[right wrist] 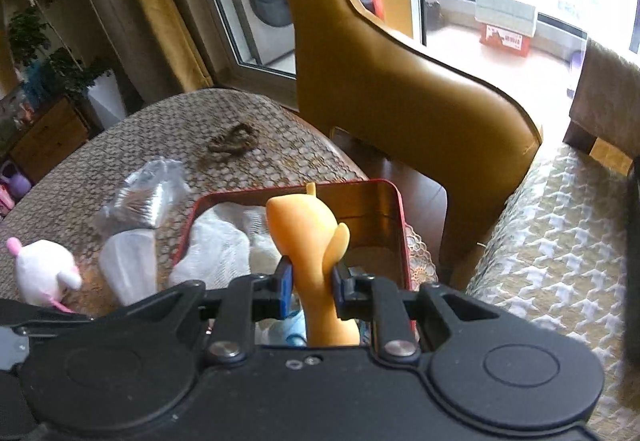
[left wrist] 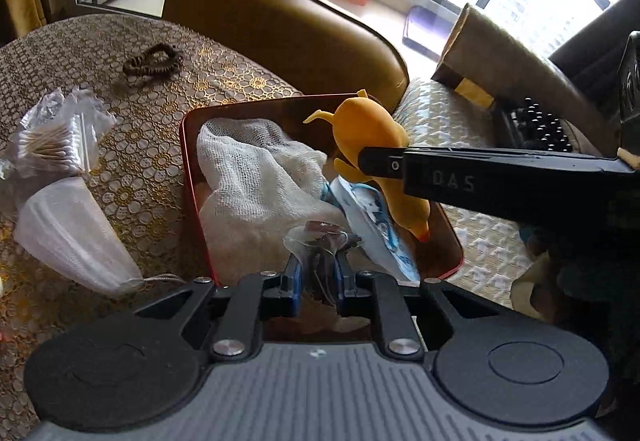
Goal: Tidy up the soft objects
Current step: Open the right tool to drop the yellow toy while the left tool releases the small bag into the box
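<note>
Far to the left of the fingers lie a white plush toy [right wrist: 42, 273], a folded face mask [left wrist: 70, 237] and a bag of cotton swabs [left wrist: 52, 145]. The left gripper [left wrist: 314, 261] is clenched on a small piece of clear plastic [left wrist: 316, 237] over the red tin box [left wrist: 188, 169], just right of the white gauze cloth [left wrist: 248, 181] inside it. The right gripper [right wrist: 310, 277] is grasping the yellow rubber chicken [right wrist: 304, 225] by its body (feet beyond the fingertips), above the right part of the box.
</note>
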`<state>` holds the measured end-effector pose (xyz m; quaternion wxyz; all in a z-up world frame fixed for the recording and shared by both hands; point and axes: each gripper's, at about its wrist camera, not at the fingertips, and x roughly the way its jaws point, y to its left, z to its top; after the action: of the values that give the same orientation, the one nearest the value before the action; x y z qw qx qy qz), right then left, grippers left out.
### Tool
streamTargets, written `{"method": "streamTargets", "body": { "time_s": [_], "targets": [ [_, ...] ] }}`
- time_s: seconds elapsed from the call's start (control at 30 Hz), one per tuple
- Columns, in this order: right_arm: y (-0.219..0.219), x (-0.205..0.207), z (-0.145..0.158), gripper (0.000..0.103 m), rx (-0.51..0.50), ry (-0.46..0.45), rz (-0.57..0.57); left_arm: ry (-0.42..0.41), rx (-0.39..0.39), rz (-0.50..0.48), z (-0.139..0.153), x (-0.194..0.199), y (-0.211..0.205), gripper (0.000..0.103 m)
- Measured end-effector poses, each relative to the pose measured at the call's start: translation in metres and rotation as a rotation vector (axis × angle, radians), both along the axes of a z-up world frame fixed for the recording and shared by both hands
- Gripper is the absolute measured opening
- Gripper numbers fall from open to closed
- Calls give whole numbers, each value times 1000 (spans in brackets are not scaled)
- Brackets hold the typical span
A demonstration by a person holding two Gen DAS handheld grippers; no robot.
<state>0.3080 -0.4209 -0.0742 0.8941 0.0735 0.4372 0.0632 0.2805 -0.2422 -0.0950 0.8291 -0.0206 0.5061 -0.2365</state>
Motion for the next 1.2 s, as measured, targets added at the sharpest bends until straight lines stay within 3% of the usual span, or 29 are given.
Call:
{"method": "streamTargets", "body": {
  "time_s": [0.6,0.87,0.93,0.97,1.0,1.07,1.2],
  "targets": [
    [1,18,-34,21,-19,79,5,63,27,8,-37,30,-12,15],
    [1,16,-35,27,-28,105,13,94,-10,27,-39,32,-6,21],
    [0,14,-33,27,-19,102,12,90,-12,26,-38,30,-5,25],
    [-1,13,-31,28,-16,100,11,84,-6,27,-37,29,-5,33],
    [-1,12,-29,28,-14,96,9,79,0,31,-35,28,-5,50],
    [-1,9,-26,28,-11,91,9,79,-9,31,-33,27,-3,69],
    [-1,2,-17,30,-8,73,9,48,-48,25,-24,21,0,70]
  ]
}}
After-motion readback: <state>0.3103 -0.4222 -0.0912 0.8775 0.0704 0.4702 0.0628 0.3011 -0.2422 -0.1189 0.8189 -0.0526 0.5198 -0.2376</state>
